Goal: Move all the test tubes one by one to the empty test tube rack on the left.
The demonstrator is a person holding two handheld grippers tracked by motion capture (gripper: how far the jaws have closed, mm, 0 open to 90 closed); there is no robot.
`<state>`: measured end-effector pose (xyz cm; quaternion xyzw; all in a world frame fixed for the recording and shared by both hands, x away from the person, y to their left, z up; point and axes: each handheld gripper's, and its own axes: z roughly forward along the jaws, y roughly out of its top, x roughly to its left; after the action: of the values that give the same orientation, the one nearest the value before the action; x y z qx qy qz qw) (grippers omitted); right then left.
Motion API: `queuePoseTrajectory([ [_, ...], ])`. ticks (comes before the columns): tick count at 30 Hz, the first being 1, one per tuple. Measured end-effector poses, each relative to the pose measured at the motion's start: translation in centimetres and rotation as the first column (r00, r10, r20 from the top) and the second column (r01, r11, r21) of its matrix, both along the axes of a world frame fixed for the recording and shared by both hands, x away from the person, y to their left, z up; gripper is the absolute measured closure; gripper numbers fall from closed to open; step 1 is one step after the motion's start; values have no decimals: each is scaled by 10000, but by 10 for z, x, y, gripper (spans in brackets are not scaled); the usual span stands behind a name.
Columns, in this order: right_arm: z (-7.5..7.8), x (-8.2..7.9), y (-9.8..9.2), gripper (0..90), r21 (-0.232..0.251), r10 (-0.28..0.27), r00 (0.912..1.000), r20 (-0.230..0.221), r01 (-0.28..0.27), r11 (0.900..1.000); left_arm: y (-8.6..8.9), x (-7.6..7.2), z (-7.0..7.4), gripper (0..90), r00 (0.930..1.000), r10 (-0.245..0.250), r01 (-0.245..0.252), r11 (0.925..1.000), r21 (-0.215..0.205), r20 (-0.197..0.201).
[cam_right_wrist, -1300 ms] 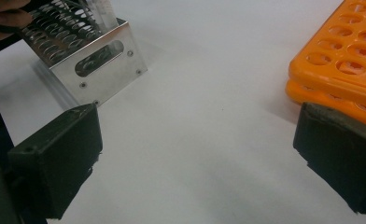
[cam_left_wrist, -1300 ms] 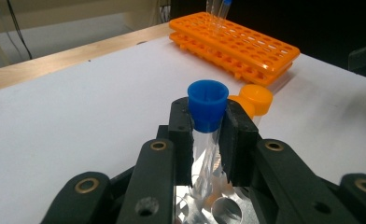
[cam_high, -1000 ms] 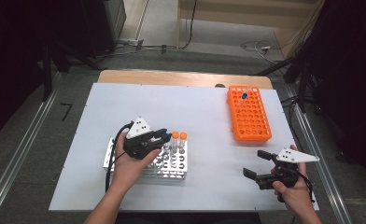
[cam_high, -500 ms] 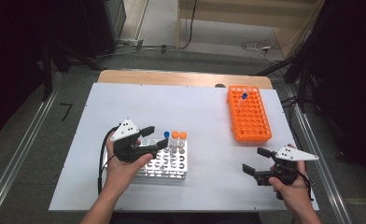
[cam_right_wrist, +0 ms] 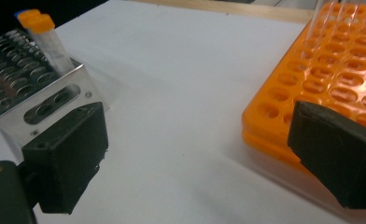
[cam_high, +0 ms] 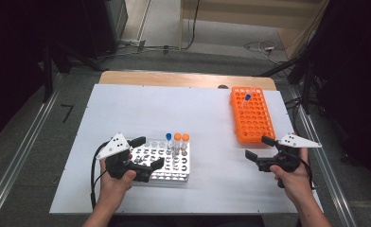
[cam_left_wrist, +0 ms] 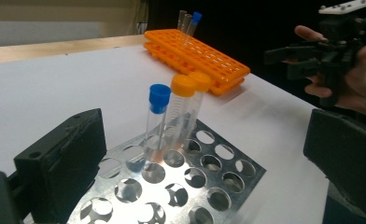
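A metal tube rack (cam_high: pixel 174 170) sits at the front left of the white table. A blue-capped tube (cam_high: pixel 168 137) (cam_left_wrist: pixel 157 116) and two orange-capped tubes (cam_high: pixel 181 137) (cam_left_wrist: pixel 190 85) stand upright along its far row. My left gripper (cam_high: pixel 151 152) (cam_left_wrist: pixel 204 140) hovers over the rack's left end; its jaws have just been opening and now stand wide, nothing pressed between them, the tubes a little ahead. My right gripper (cam_high: pixel 255 146) (cam_right_wrist: pixel 200 140) is open and empty just in front of the orange rack (cam_high: pixel 251 113) (cam_right_wrist: pixel 340 70), which holds a blue-capped tube (cam_high: pixel 247 97).
The white table top (cam_high: pixel 127 109) has bare room between the two racks and behind the metal rack (cam_right_wrist: pixel 45 102). A wooden strip (cam_high: pixel 183 79) runs along the far edge. Cables lie on the floor beyond. My right gripper (cam_left_wrist: pixel 295 60) also shows far off in the left gripper view.
My left gripper opened and drew back to the left off the blue-capped tube, which now stands free in the metal rack. My right gripper shifted slightly away from me.
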<state>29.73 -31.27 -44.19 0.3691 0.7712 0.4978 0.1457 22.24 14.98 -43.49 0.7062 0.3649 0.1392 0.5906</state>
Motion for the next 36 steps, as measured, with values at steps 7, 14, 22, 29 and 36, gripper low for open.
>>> queuePoseTrajectory([
  [7,5,29,3,0,11,-374,9993,8,374,9993,5,-8,0,0,10000,45,-45,10000,10,26],
  [14,12,61,8,0,-196,-759,9971,32,759,9969,10,-11,-3,0,9999,163,-163,9998,61,-20],
  [22,13,93,20,99,-519,-1498,9887,-104,1491,9875,17,-11,-8,0,9996,155,-161,9996,-251,-222],
  [29,9,123,27,181,-794,-1898,9812,-346,1866,9792,17,-12,-7,0,9998,92,-98,9995,-298,-181],
  [36,4,144,30,321,-943,-2455,9668,-715,2384,9666,18,-14,-6,0,9999,63,-69,9993,-379,-161],
])
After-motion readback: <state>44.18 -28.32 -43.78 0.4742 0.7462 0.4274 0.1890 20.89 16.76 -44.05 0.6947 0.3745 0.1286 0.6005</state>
